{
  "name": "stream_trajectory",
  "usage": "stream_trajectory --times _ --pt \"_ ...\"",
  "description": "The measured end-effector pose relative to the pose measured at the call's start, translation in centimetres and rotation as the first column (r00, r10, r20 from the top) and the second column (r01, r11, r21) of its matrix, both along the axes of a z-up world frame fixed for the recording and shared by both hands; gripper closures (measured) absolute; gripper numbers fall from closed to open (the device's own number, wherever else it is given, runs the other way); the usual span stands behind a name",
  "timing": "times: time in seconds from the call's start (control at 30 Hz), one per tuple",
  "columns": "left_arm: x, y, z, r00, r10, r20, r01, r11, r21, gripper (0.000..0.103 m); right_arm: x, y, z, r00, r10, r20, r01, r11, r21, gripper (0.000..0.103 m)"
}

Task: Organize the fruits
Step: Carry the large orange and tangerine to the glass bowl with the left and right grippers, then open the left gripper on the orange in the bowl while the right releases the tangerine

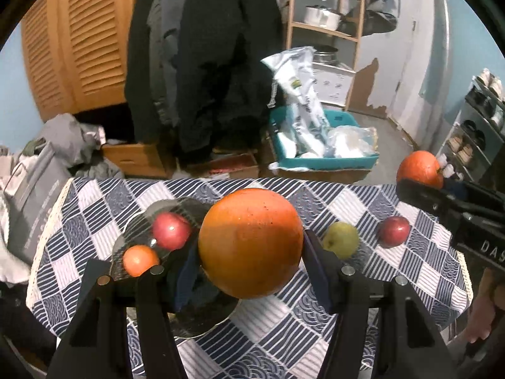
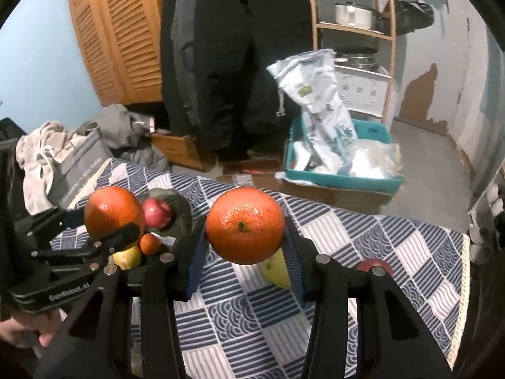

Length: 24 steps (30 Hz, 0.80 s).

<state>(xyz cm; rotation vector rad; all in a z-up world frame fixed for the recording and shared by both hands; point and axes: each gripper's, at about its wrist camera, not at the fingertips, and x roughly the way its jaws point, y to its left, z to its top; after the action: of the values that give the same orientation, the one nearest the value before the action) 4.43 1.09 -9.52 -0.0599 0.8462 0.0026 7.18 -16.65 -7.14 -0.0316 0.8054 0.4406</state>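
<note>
My left gripper (image 1: 251,246) is shut on a large orange (image 1: 251,241), held above a dark plate (image 1: 132,237) at the table's left. On the plate lie a red apple (image 1: 171,230) and a small orange (image 1: 140,260). My right gripper (image 2: 244,237) is shut on another orange (image 2: 245,225), above the checked tablecloth (image 2: 363,243). A green apple (image 1: 342,240) and a second red apple (image 1: 394,231) lie on the cloth to the right. In the right wrist view the left gripper (image 2: 107,221) and its orange (image 2: 113,211) show at left.
The table's far edge drops to a cluttered floor: a teal bin (image 1: 325,158) with bags, cardboard boxes (image 1: 139,158), a pile of clothes (image 1: 63,145), hanging coats (image 1: 205,63) and a wooden shelf (image 1: 325,28).
</note>
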Motion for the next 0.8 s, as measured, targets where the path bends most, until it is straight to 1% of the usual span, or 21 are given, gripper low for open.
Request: stream_trajectory --times 0.37,0.57,0.8 --pt "0.0 4.4 -2.7 0.994 0.091 -0.058 -0.091 0.996 0.005 0.039 1.9 5.3 -2.3 0.994 0.078 -0.073 -0.078 0.997 0.008 0.058" --pt "0.2 5.8 -4.5 0.988 0.116 -0.104 -0.117 0.993 0.001 0.039 2.8 7.8 -4.1 0.987 0.113 -0.112 -0.115 0.993 -0.017 0.058" --pt "0.5 7.5 -6.9 0.977 0.146 -0.155 -0.147 0.989 0.007 0.039 3.8 10.6 -7.0 0.976 0.151 -0.157 -0.159 0.986 -0.041 0.058"
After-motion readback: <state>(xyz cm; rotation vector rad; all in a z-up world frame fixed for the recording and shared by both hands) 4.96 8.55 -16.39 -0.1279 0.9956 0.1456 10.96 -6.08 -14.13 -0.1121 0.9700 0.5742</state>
